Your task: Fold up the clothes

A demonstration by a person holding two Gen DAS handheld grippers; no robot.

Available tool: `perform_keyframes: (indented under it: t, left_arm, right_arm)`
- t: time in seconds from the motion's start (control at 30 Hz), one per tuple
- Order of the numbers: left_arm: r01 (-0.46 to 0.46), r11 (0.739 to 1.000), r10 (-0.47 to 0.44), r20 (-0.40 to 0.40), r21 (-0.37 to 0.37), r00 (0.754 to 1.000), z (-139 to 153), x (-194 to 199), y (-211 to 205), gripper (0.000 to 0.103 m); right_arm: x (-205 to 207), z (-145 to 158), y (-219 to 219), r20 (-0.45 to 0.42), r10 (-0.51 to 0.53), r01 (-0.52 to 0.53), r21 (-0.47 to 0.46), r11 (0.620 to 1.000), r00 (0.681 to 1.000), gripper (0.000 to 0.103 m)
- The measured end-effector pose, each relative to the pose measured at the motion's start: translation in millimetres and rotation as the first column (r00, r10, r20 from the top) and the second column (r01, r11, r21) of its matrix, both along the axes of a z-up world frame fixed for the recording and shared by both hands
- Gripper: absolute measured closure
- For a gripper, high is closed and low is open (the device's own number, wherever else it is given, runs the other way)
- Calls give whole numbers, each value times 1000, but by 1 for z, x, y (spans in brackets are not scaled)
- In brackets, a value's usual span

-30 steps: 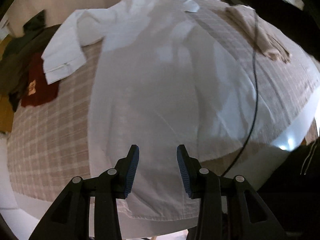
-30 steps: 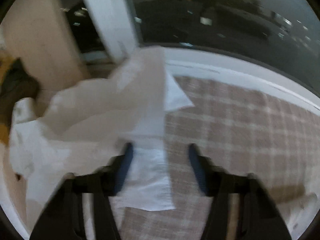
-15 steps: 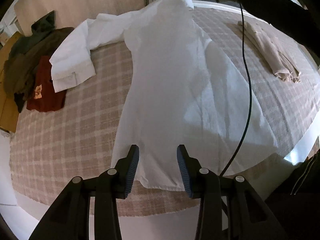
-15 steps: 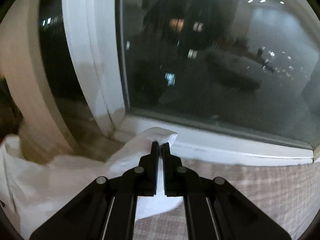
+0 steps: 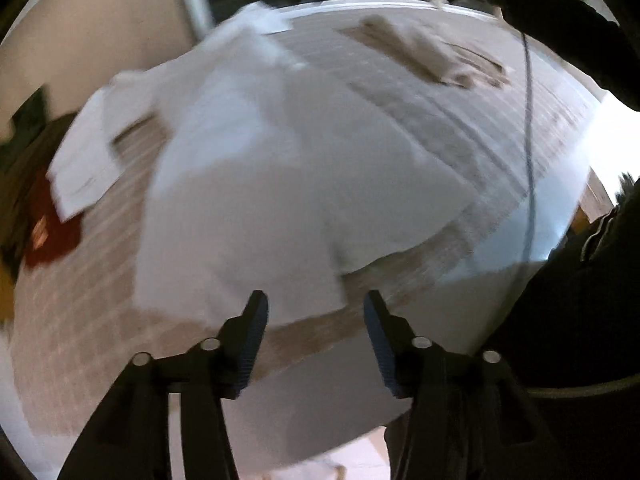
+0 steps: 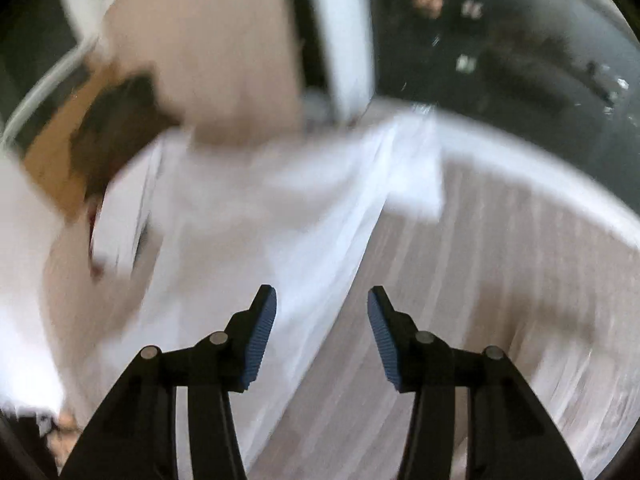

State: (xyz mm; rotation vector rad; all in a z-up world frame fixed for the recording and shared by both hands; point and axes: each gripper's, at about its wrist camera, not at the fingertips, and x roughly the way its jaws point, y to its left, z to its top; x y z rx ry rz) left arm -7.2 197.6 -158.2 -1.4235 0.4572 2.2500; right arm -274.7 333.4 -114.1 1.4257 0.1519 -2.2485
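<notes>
checked bedding covers the bed, with a dark night window behind its far edge, and the white shirt lies spread front-to-back across it, hem toward the near edge, one sleeve flung out to the side near a dark red garment and a darker heap. a folded beige garment sits well apart toward the far side, and a black cable hangs across the view. both pictures are smeared, so fine detail is lost. the right gripper has just been opening: its jaws stand spread with nothing pinched, the shirt's collar end lying free beyond and below them. half a second earlier those jaws were pressed together on that collar end, held up against the window sill; now the cloth has dropped onto the bed. the left gripper has also just been opening a little wider; it is spread and empty, poised over the hem edge, not touching it as far as i can tell. compared with a second ago the shirt looks drawn out longer and flatter, its hem sitting on the bedding, not hanging over the edge. my reading: the laying-out step is done and the shirt is released, flat enough to start on; sleeves and body are not yet folded.
</notes>
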Motion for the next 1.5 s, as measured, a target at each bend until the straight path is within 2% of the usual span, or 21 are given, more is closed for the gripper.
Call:
perform_keyframes:
  t: [0.07, 0.13, 0.23, 0.27, 0.33, 0.4, 0.43, 0.5, 0.57, 0.6, 0.73, 0.87, 0.97, 1.03, 1.1, 1.27, 1.43, 1.47, 1.5]
  left_arm:
    - [50, 999, -50, 3, -14, 999, -12, -7, 14, 53]
    - [63, 997, -63, 13, -48, 998, -27, -19, 17, 53]
    - [36, 995, -33, 36, -97, 999, -41, -28, 12, 52]
    - [29, 997, -25, 47, -73, 999, -41, -30, 8, 56]
    - [15, 1000, -13, 70, -24, 997, -39, -34, -1, 81]
    - [-4, 1000, 2, 91, 23, 996, -36, -39, -10, 93]
    - [-19, 999, 14, 100, 47, 995, -33, -42, -15, 93]
    - [-72, 985, 53, 121, 159, 991, -17, -46, -31, 93]
    - [-113, 954, 84, 112, 278, 990, 9, -47, -46, 93]
    - [-120, 942, 92, 101, 314, 991, 22, -48, -50, 93]
    - [-106, 906, 91, 57, 409, 994, 63, -52, -58, 93]
    - [-70, 899, 70, 17, 433, 997, 91, -53, -55, 93]
    - [-75, 913, 75, 14, 401, 997, 91, -62, -47, 93]
    - [-81, 921, 71, 41, 381, 997, 85, -67, -38, 93]
    - [-93, 940, 73, 71, 327, 995, 74, -67, -23, 93]
    - [-105, 957, 71, 133, 269, 989, 50, -72, 17, 93]
    - [-129, 973, 100, 156, 191, 983, 32, -73, 51, 93]
    - [-136, 975, 109, 158, 178, 981, 29, -74, 56, 93]
    - [-141, 976, 115, 157, 163, 981, 26, -75, 62, 93]
  right_arm:
    - [24, -18, -1, 53, 9, -9, 13, 1000, 999, 56]
    - [38, -30, 1, 79, -1, -2, 32, 999, 997, 56]
    - [42, -32, 13, 78, -45, 41, 44, 998, 996, 56]
    - [42, -31, 18, 80, -58, 55, 37, 998, 995, 56]
    - [44, -30, 24, 86, -76, 75, 13, 997, 993, 56]
    - [45, -29, 23, 93, -94, 96, -13, 995, 991, 56]
    - [45, -29, 22, 99, -99, 102, -24, 994, 990, 56]
    - [46, -34, 18, 117, -94, 99, -42, 994, 989, 56]
    - [45, -40, 12, 133, -86, 93, -45, 995, 987, 56]
    - [43, -42, 10, 136, -84, 91, -44, 995, 987, 56]
    - [14, -48, 10, 158, -124, 138, -75, 988, 980, 56]
    - [-37, -54, 19, 184, -217, 242, -125, 962, 959, 56]
    - [-76, -60, 17, 187, -266, 294, -143, 945, 946, 56]
    - [-91, -67, 11, 227, -268, 307, -157, 939, 936, 56]
    - [-106, -75, 1, 266, -256, 304, -157, 940, 929, 56]
    - [-125, -84, -20, 216, -265, 284, -61, 957, 940, 56]
    - [-135, -89, -25, 191, -249, 260, -34, 965, 949, 56]
    - [-136, -88, -25, 175, -243, 252, -29, 967, 954, 59]
    - [-137, -86, -25, 159, -237, 244, -24, 970, 958, 71]
